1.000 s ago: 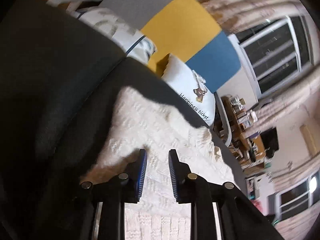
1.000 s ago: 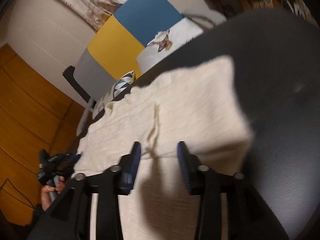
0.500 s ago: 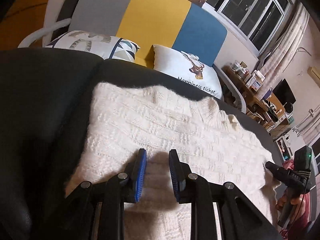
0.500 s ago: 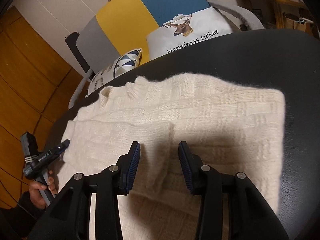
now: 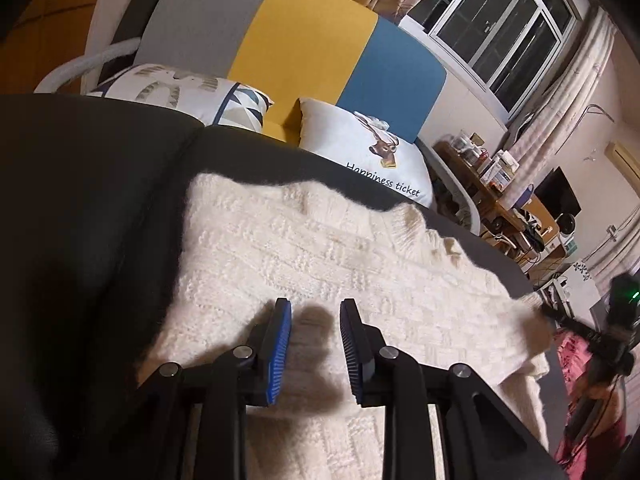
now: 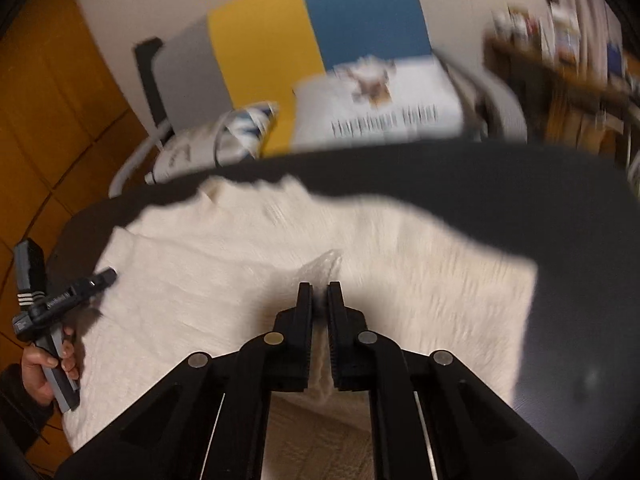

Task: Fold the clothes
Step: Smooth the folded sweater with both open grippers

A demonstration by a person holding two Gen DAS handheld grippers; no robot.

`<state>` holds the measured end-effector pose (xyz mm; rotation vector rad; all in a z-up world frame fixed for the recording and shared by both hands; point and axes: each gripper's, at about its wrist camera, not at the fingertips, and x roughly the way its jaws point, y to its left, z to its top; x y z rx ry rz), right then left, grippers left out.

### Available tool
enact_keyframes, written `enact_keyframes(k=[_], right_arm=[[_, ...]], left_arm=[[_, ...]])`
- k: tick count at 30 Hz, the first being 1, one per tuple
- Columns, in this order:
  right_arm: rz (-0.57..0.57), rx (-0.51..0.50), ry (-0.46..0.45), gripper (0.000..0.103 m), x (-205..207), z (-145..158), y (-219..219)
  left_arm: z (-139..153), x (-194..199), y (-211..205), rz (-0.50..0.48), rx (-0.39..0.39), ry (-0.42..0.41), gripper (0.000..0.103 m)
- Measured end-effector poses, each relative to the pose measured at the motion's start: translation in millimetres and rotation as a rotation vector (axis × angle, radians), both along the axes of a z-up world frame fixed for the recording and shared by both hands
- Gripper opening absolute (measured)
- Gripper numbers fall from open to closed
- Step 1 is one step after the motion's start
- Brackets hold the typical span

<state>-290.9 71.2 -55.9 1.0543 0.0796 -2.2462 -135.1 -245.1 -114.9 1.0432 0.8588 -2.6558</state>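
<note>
Dark bench [image 5: 100,200] is covered by a cream knitted sweater [image 5: 340,264]. Right gripper [image 6: 319,292] fingers have just closed, pinching a raised sweater fold; left gripper [image 5: 315,312] fingers are held slightly apart above it, empty.

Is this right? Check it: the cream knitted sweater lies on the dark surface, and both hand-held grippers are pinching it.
Only the right hand-held gripper pinches the cream knitted sweater, as the right wrist view shows. The left hand-held gripper is open above it.

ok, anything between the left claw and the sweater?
Nothing visible. The left claw hangs open right over the cream sweater, bare knit beneath it. The right claw has just closed on a pinch of knit.
</note>
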Motion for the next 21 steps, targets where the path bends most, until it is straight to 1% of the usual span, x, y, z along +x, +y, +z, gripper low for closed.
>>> enact_keyframes(k=[1, 2, 5, 6, 8, 10, 12, 13, 14, 16, 17, 19, 20, 21], right_arm=[[-0.005, 0.021, 0.026, 0.007, 0.4, 3.9, -2.2], [-0.015, 0.040, 0.029, 0.007, -1.7, 1.9, -4.3], [-0.037, 0.082, -0.029, 0.007, -12.7, -22.9, -5.0], [-0.044, 0.095, -0.049, 0.007, -15.2, -32.4, -4.6], [-0.056, 0.096, -0.088, 0.007, -17.8, -49.9, -3.1], [-0.074, 0.068, -0.093, 0.007, -16.6, -57.9, 1.9], [-0.091, 0.049, -0.094, 0.007, -16.1, -60.7, 5.2], [-0.095, 0.056, -0.085, 0.004, -15.2, -62.3, 5.1], [-0.094, 0.071, -0.073, 0.004, -14.7, -64.3, 4.1], [-0.094, 0.078, -0.049, 0.004, -12.0, -66.3, 4.4], [-0.099, 0.079, -0.047, 0.004, -11.9, -66.5, 4.8], [-0.104, 0.096, -0.047, 0.004, -11.0, -64.2, 3.4], [-0.110, 0.118, -0.044, 0.004, -10.9, -61.4, 0.7], [-0.126, 0.156, -0.008, 0.006, -7.5, -54.2, -2.6]], left_arm=[[-0.6, 1.2, -1.9, 0.007, 0.017, 0.003, 0.025], [1.3, 2.4, -3.4, 0.009, 0.028, 0.011, 0.025], [9.3, 4.6, -6.9, 0.008, 0.052, 0.043, 0.025], [13.3, 1.2, -6.3, -0.019, 0.049, 0.058, 0.025], [20.6, -9.3, -3.0, -0.052, 0.013, 0.066, 0.025], [26.7, -24.7, -0.1, -0.099, -0.017, 0.069, 0.025], [22.3, -42.2, -3.1, -0.087, -0.059, 0.004, 0.025], [13.4, -52.5, -7.4, -0.063, -0.082, -0.064, 0.025], [0.8, -60.9, -14.1, -0.047, -0.077, -0.121, 0.021], [-0.9, -60.9, -24.0, -0.012, -0.016, -0.100, 0.019], [2.7, -60.9, -24.7, -0.013, 0.013, -0.104, 0.021], [13.3, -56.2, -22.3, -0.037, 0.061, -0.066, 0.023], [18.6, -54.7, -17.3, -0.067, 0.056, -0.045, 0.024], [23.9, -53.5, -11.4, -0.102, 0.043, -0.025, 0.024]])
